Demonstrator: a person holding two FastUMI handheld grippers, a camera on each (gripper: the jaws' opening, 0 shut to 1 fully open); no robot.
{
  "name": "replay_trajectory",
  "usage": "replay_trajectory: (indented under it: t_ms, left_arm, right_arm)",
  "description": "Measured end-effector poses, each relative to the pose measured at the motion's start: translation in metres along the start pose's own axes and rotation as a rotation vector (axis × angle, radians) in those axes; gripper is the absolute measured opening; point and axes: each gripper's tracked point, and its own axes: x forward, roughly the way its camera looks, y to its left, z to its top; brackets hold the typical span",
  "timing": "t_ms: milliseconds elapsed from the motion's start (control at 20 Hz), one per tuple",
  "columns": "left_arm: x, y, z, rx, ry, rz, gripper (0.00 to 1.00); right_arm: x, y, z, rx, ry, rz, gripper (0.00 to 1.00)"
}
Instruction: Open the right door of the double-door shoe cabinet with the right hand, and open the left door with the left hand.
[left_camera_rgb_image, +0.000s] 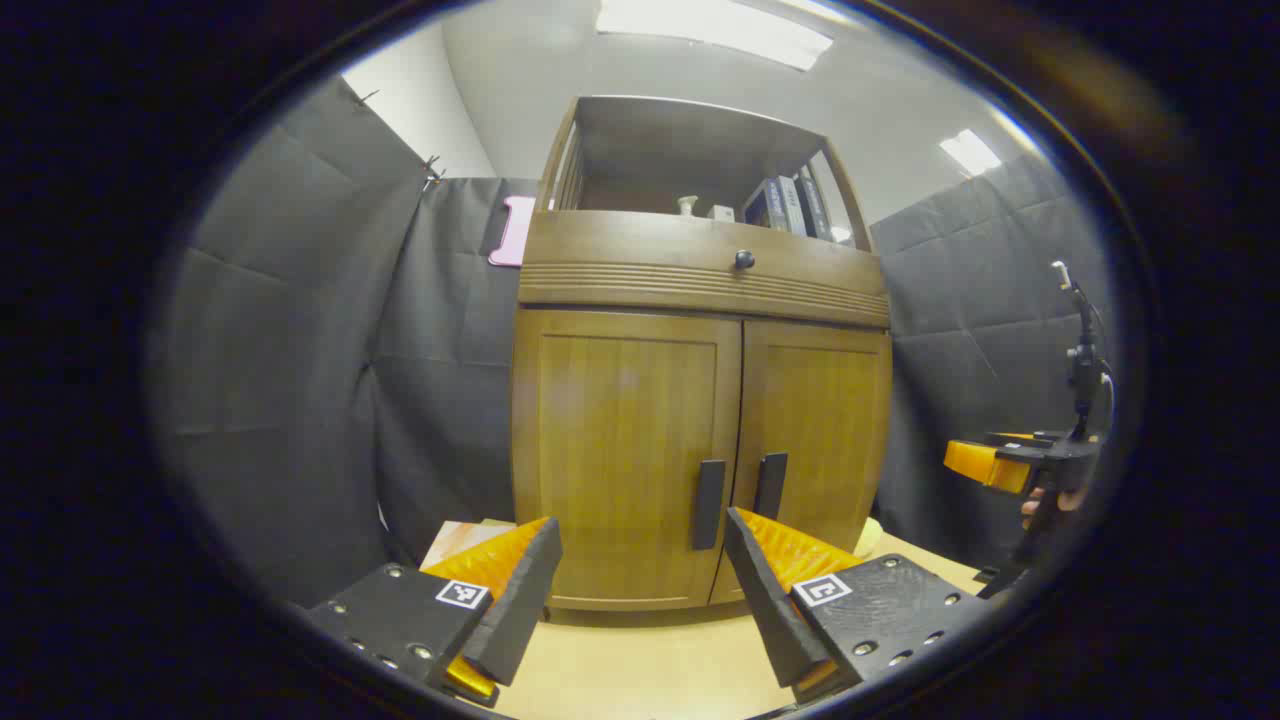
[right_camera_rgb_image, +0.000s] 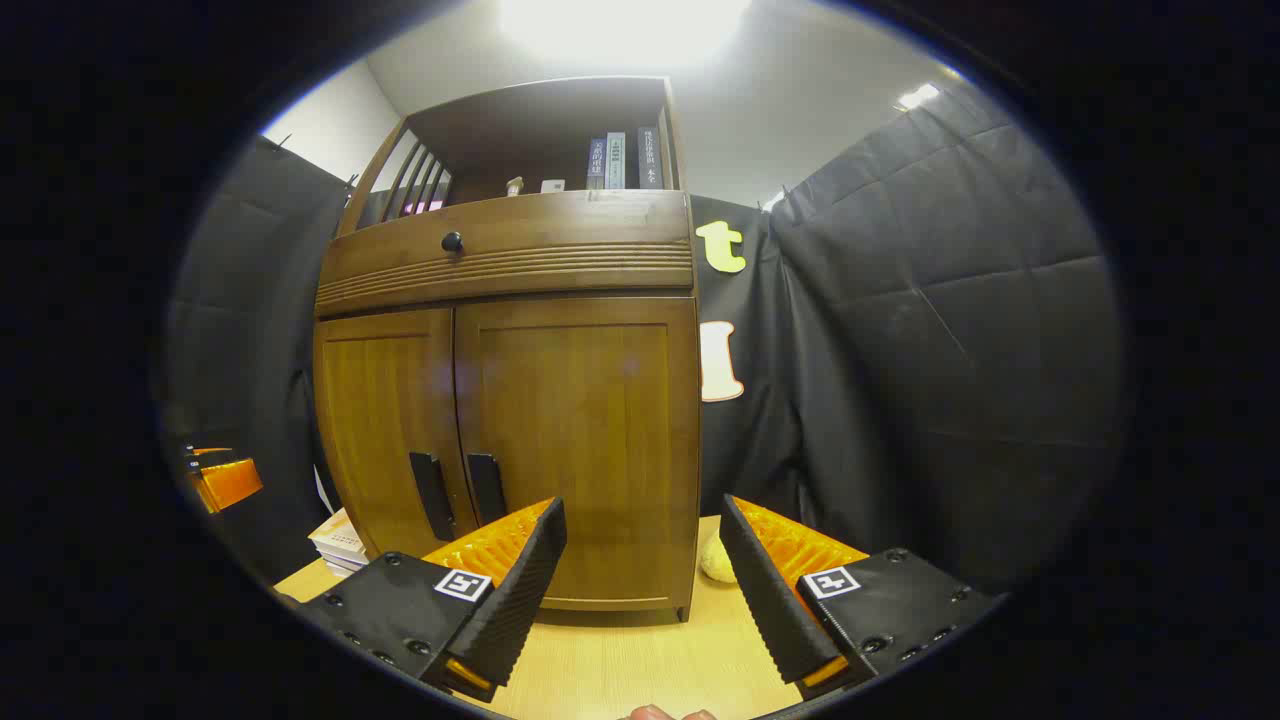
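Note:
A brown wooden shoe cabinet stands on the pale table, both doors shut. Its left door and right door each carry a black vertical handle: the left handle and the right handle. My left gripper is open, short of the cabinet, below the handles. In the right gripper view the cabinet shows its right door with the right handle and the left handle. My right gripper is open, short of the cabinet's right corner. The right gripper also shows off to the right in the left gripper view.
A drawer with a round black knob sits above the doors, and an open shelf holds books. A stack of papers lies left of the cabinet, and a pale round object lies by its right foot. A stand rises at the right.

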Motion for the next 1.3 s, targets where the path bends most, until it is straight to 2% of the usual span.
replay_trajectory:
  t_ms: [200,450,500,550,800,1300]
  left_arm:
    - [-0.001,0.014,-0.009,-0.007,0.018,0.041,0.95]
    - [-0.006,0.025,-0.014,-0.054,0.018,0.053,0.95]
    - [-0.009,0.027,-0.014,-0.051,0.016,0.062,0.95]
    - [-0.013,0.03,-0.014,-0.044,0.016,0.072,0.95]
    - [-0.031,0.048,-0.032,-0.013,0.039,0.122,0.95]
    - [-0.047,0.055,-0.047,-0.057,0.058,0.172,0.95]
  right_arm:
    - [0.003,0.01,-0.003,0.009,0.026,0.011,0.97]
    - [0.009,0.025,-0.008,0.008,0.051,0.036,0.97]
    - [0.012,0.028,-0.01,0.011,0.062,0.04,0.92]
    - [0.015,0.031,-0.011,0.013,0.072,0.044,0.97]
    - [0.028,0.047,-0.011,0.021,0.09,0.066,0.98]
    - [0.04,0.095,-0.004,-0.015,0.084,0.169,0.97]
